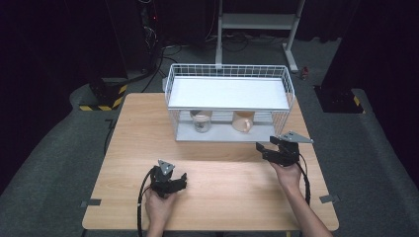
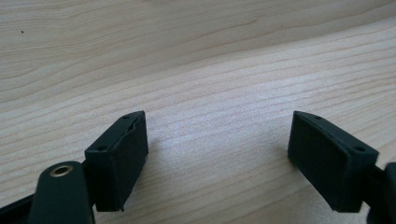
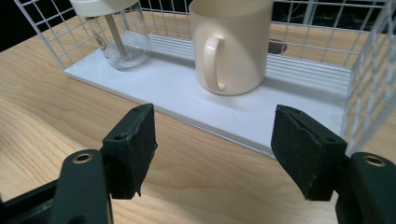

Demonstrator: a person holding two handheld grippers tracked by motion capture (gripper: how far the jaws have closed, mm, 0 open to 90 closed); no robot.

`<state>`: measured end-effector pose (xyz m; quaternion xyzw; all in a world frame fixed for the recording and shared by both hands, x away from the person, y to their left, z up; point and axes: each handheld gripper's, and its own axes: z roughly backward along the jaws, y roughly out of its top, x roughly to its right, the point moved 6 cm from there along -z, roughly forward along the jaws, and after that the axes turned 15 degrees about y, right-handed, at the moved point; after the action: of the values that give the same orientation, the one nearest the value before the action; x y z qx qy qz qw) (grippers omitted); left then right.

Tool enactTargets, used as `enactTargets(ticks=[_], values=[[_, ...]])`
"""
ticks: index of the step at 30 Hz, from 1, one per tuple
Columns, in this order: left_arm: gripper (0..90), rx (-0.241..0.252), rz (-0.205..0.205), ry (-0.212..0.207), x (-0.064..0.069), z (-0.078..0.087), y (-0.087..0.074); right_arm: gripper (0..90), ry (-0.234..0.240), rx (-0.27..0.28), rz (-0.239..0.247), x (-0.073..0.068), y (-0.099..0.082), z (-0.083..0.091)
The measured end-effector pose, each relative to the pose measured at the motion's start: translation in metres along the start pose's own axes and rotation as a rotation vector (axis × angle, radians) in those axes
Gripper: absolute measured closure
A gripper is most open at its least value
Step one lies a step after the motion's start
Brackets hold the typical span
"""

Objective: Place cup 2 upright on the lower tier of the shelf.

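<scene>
A cream mug [image 1: 242,122] [image 3: 231,46] stands upright on the lower shelf of a white wire rack [image 1: 228,94], its handle turned toward my right gripper. A clear glass jar [image 1: 201,121] [image 3: 119,39] with a cream lid stands beside it on the left. My right gripper [image 1: 266,145] [image 3: 215,135] hovers just in front of the rack's white base [image 3: 187,95], open, nothing between its jaws. My left gripper [image 1: 182,180] [image 2: 219,135] sits low over the bare wooden table [image 2: 210,60] near the front edge, open and empty.
The rack stands at the back middle of the table [image 1: 222,192], and its upper shelf is a bare white board. Its wire side wall [image 3: 369,84] rises close to the right jaw. Dark floor, cables and a white stand [image 1: 257,22] lie beyond the table.
</scene>
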<state>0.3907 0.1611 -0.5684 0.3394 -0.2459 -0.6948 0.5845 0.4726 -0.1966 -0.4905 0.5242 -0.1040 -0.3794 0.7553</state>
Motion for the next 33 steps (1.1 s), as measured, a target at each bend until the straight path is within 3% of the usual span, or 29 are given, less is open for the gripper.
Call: enactTargets(ticks=[6,17,33], values=[[20.4,0.000,-0.001,-0.001,0.000,0.000,0.000,31.8,-0.008,0.004,0.004,0.001,-0.008,0.013],[20.4,0.000,-0.001,-0.001,0.000,0.000,0.000,32.4,-0.028,-0.060,0.028,-0.001,-0.039,0.025],[20.4,0.000,-0.001,0.000,0.000,0.000,0.000,32.2,-0.075,-0.107,-0.012,0.009,-0.071,0.034]])
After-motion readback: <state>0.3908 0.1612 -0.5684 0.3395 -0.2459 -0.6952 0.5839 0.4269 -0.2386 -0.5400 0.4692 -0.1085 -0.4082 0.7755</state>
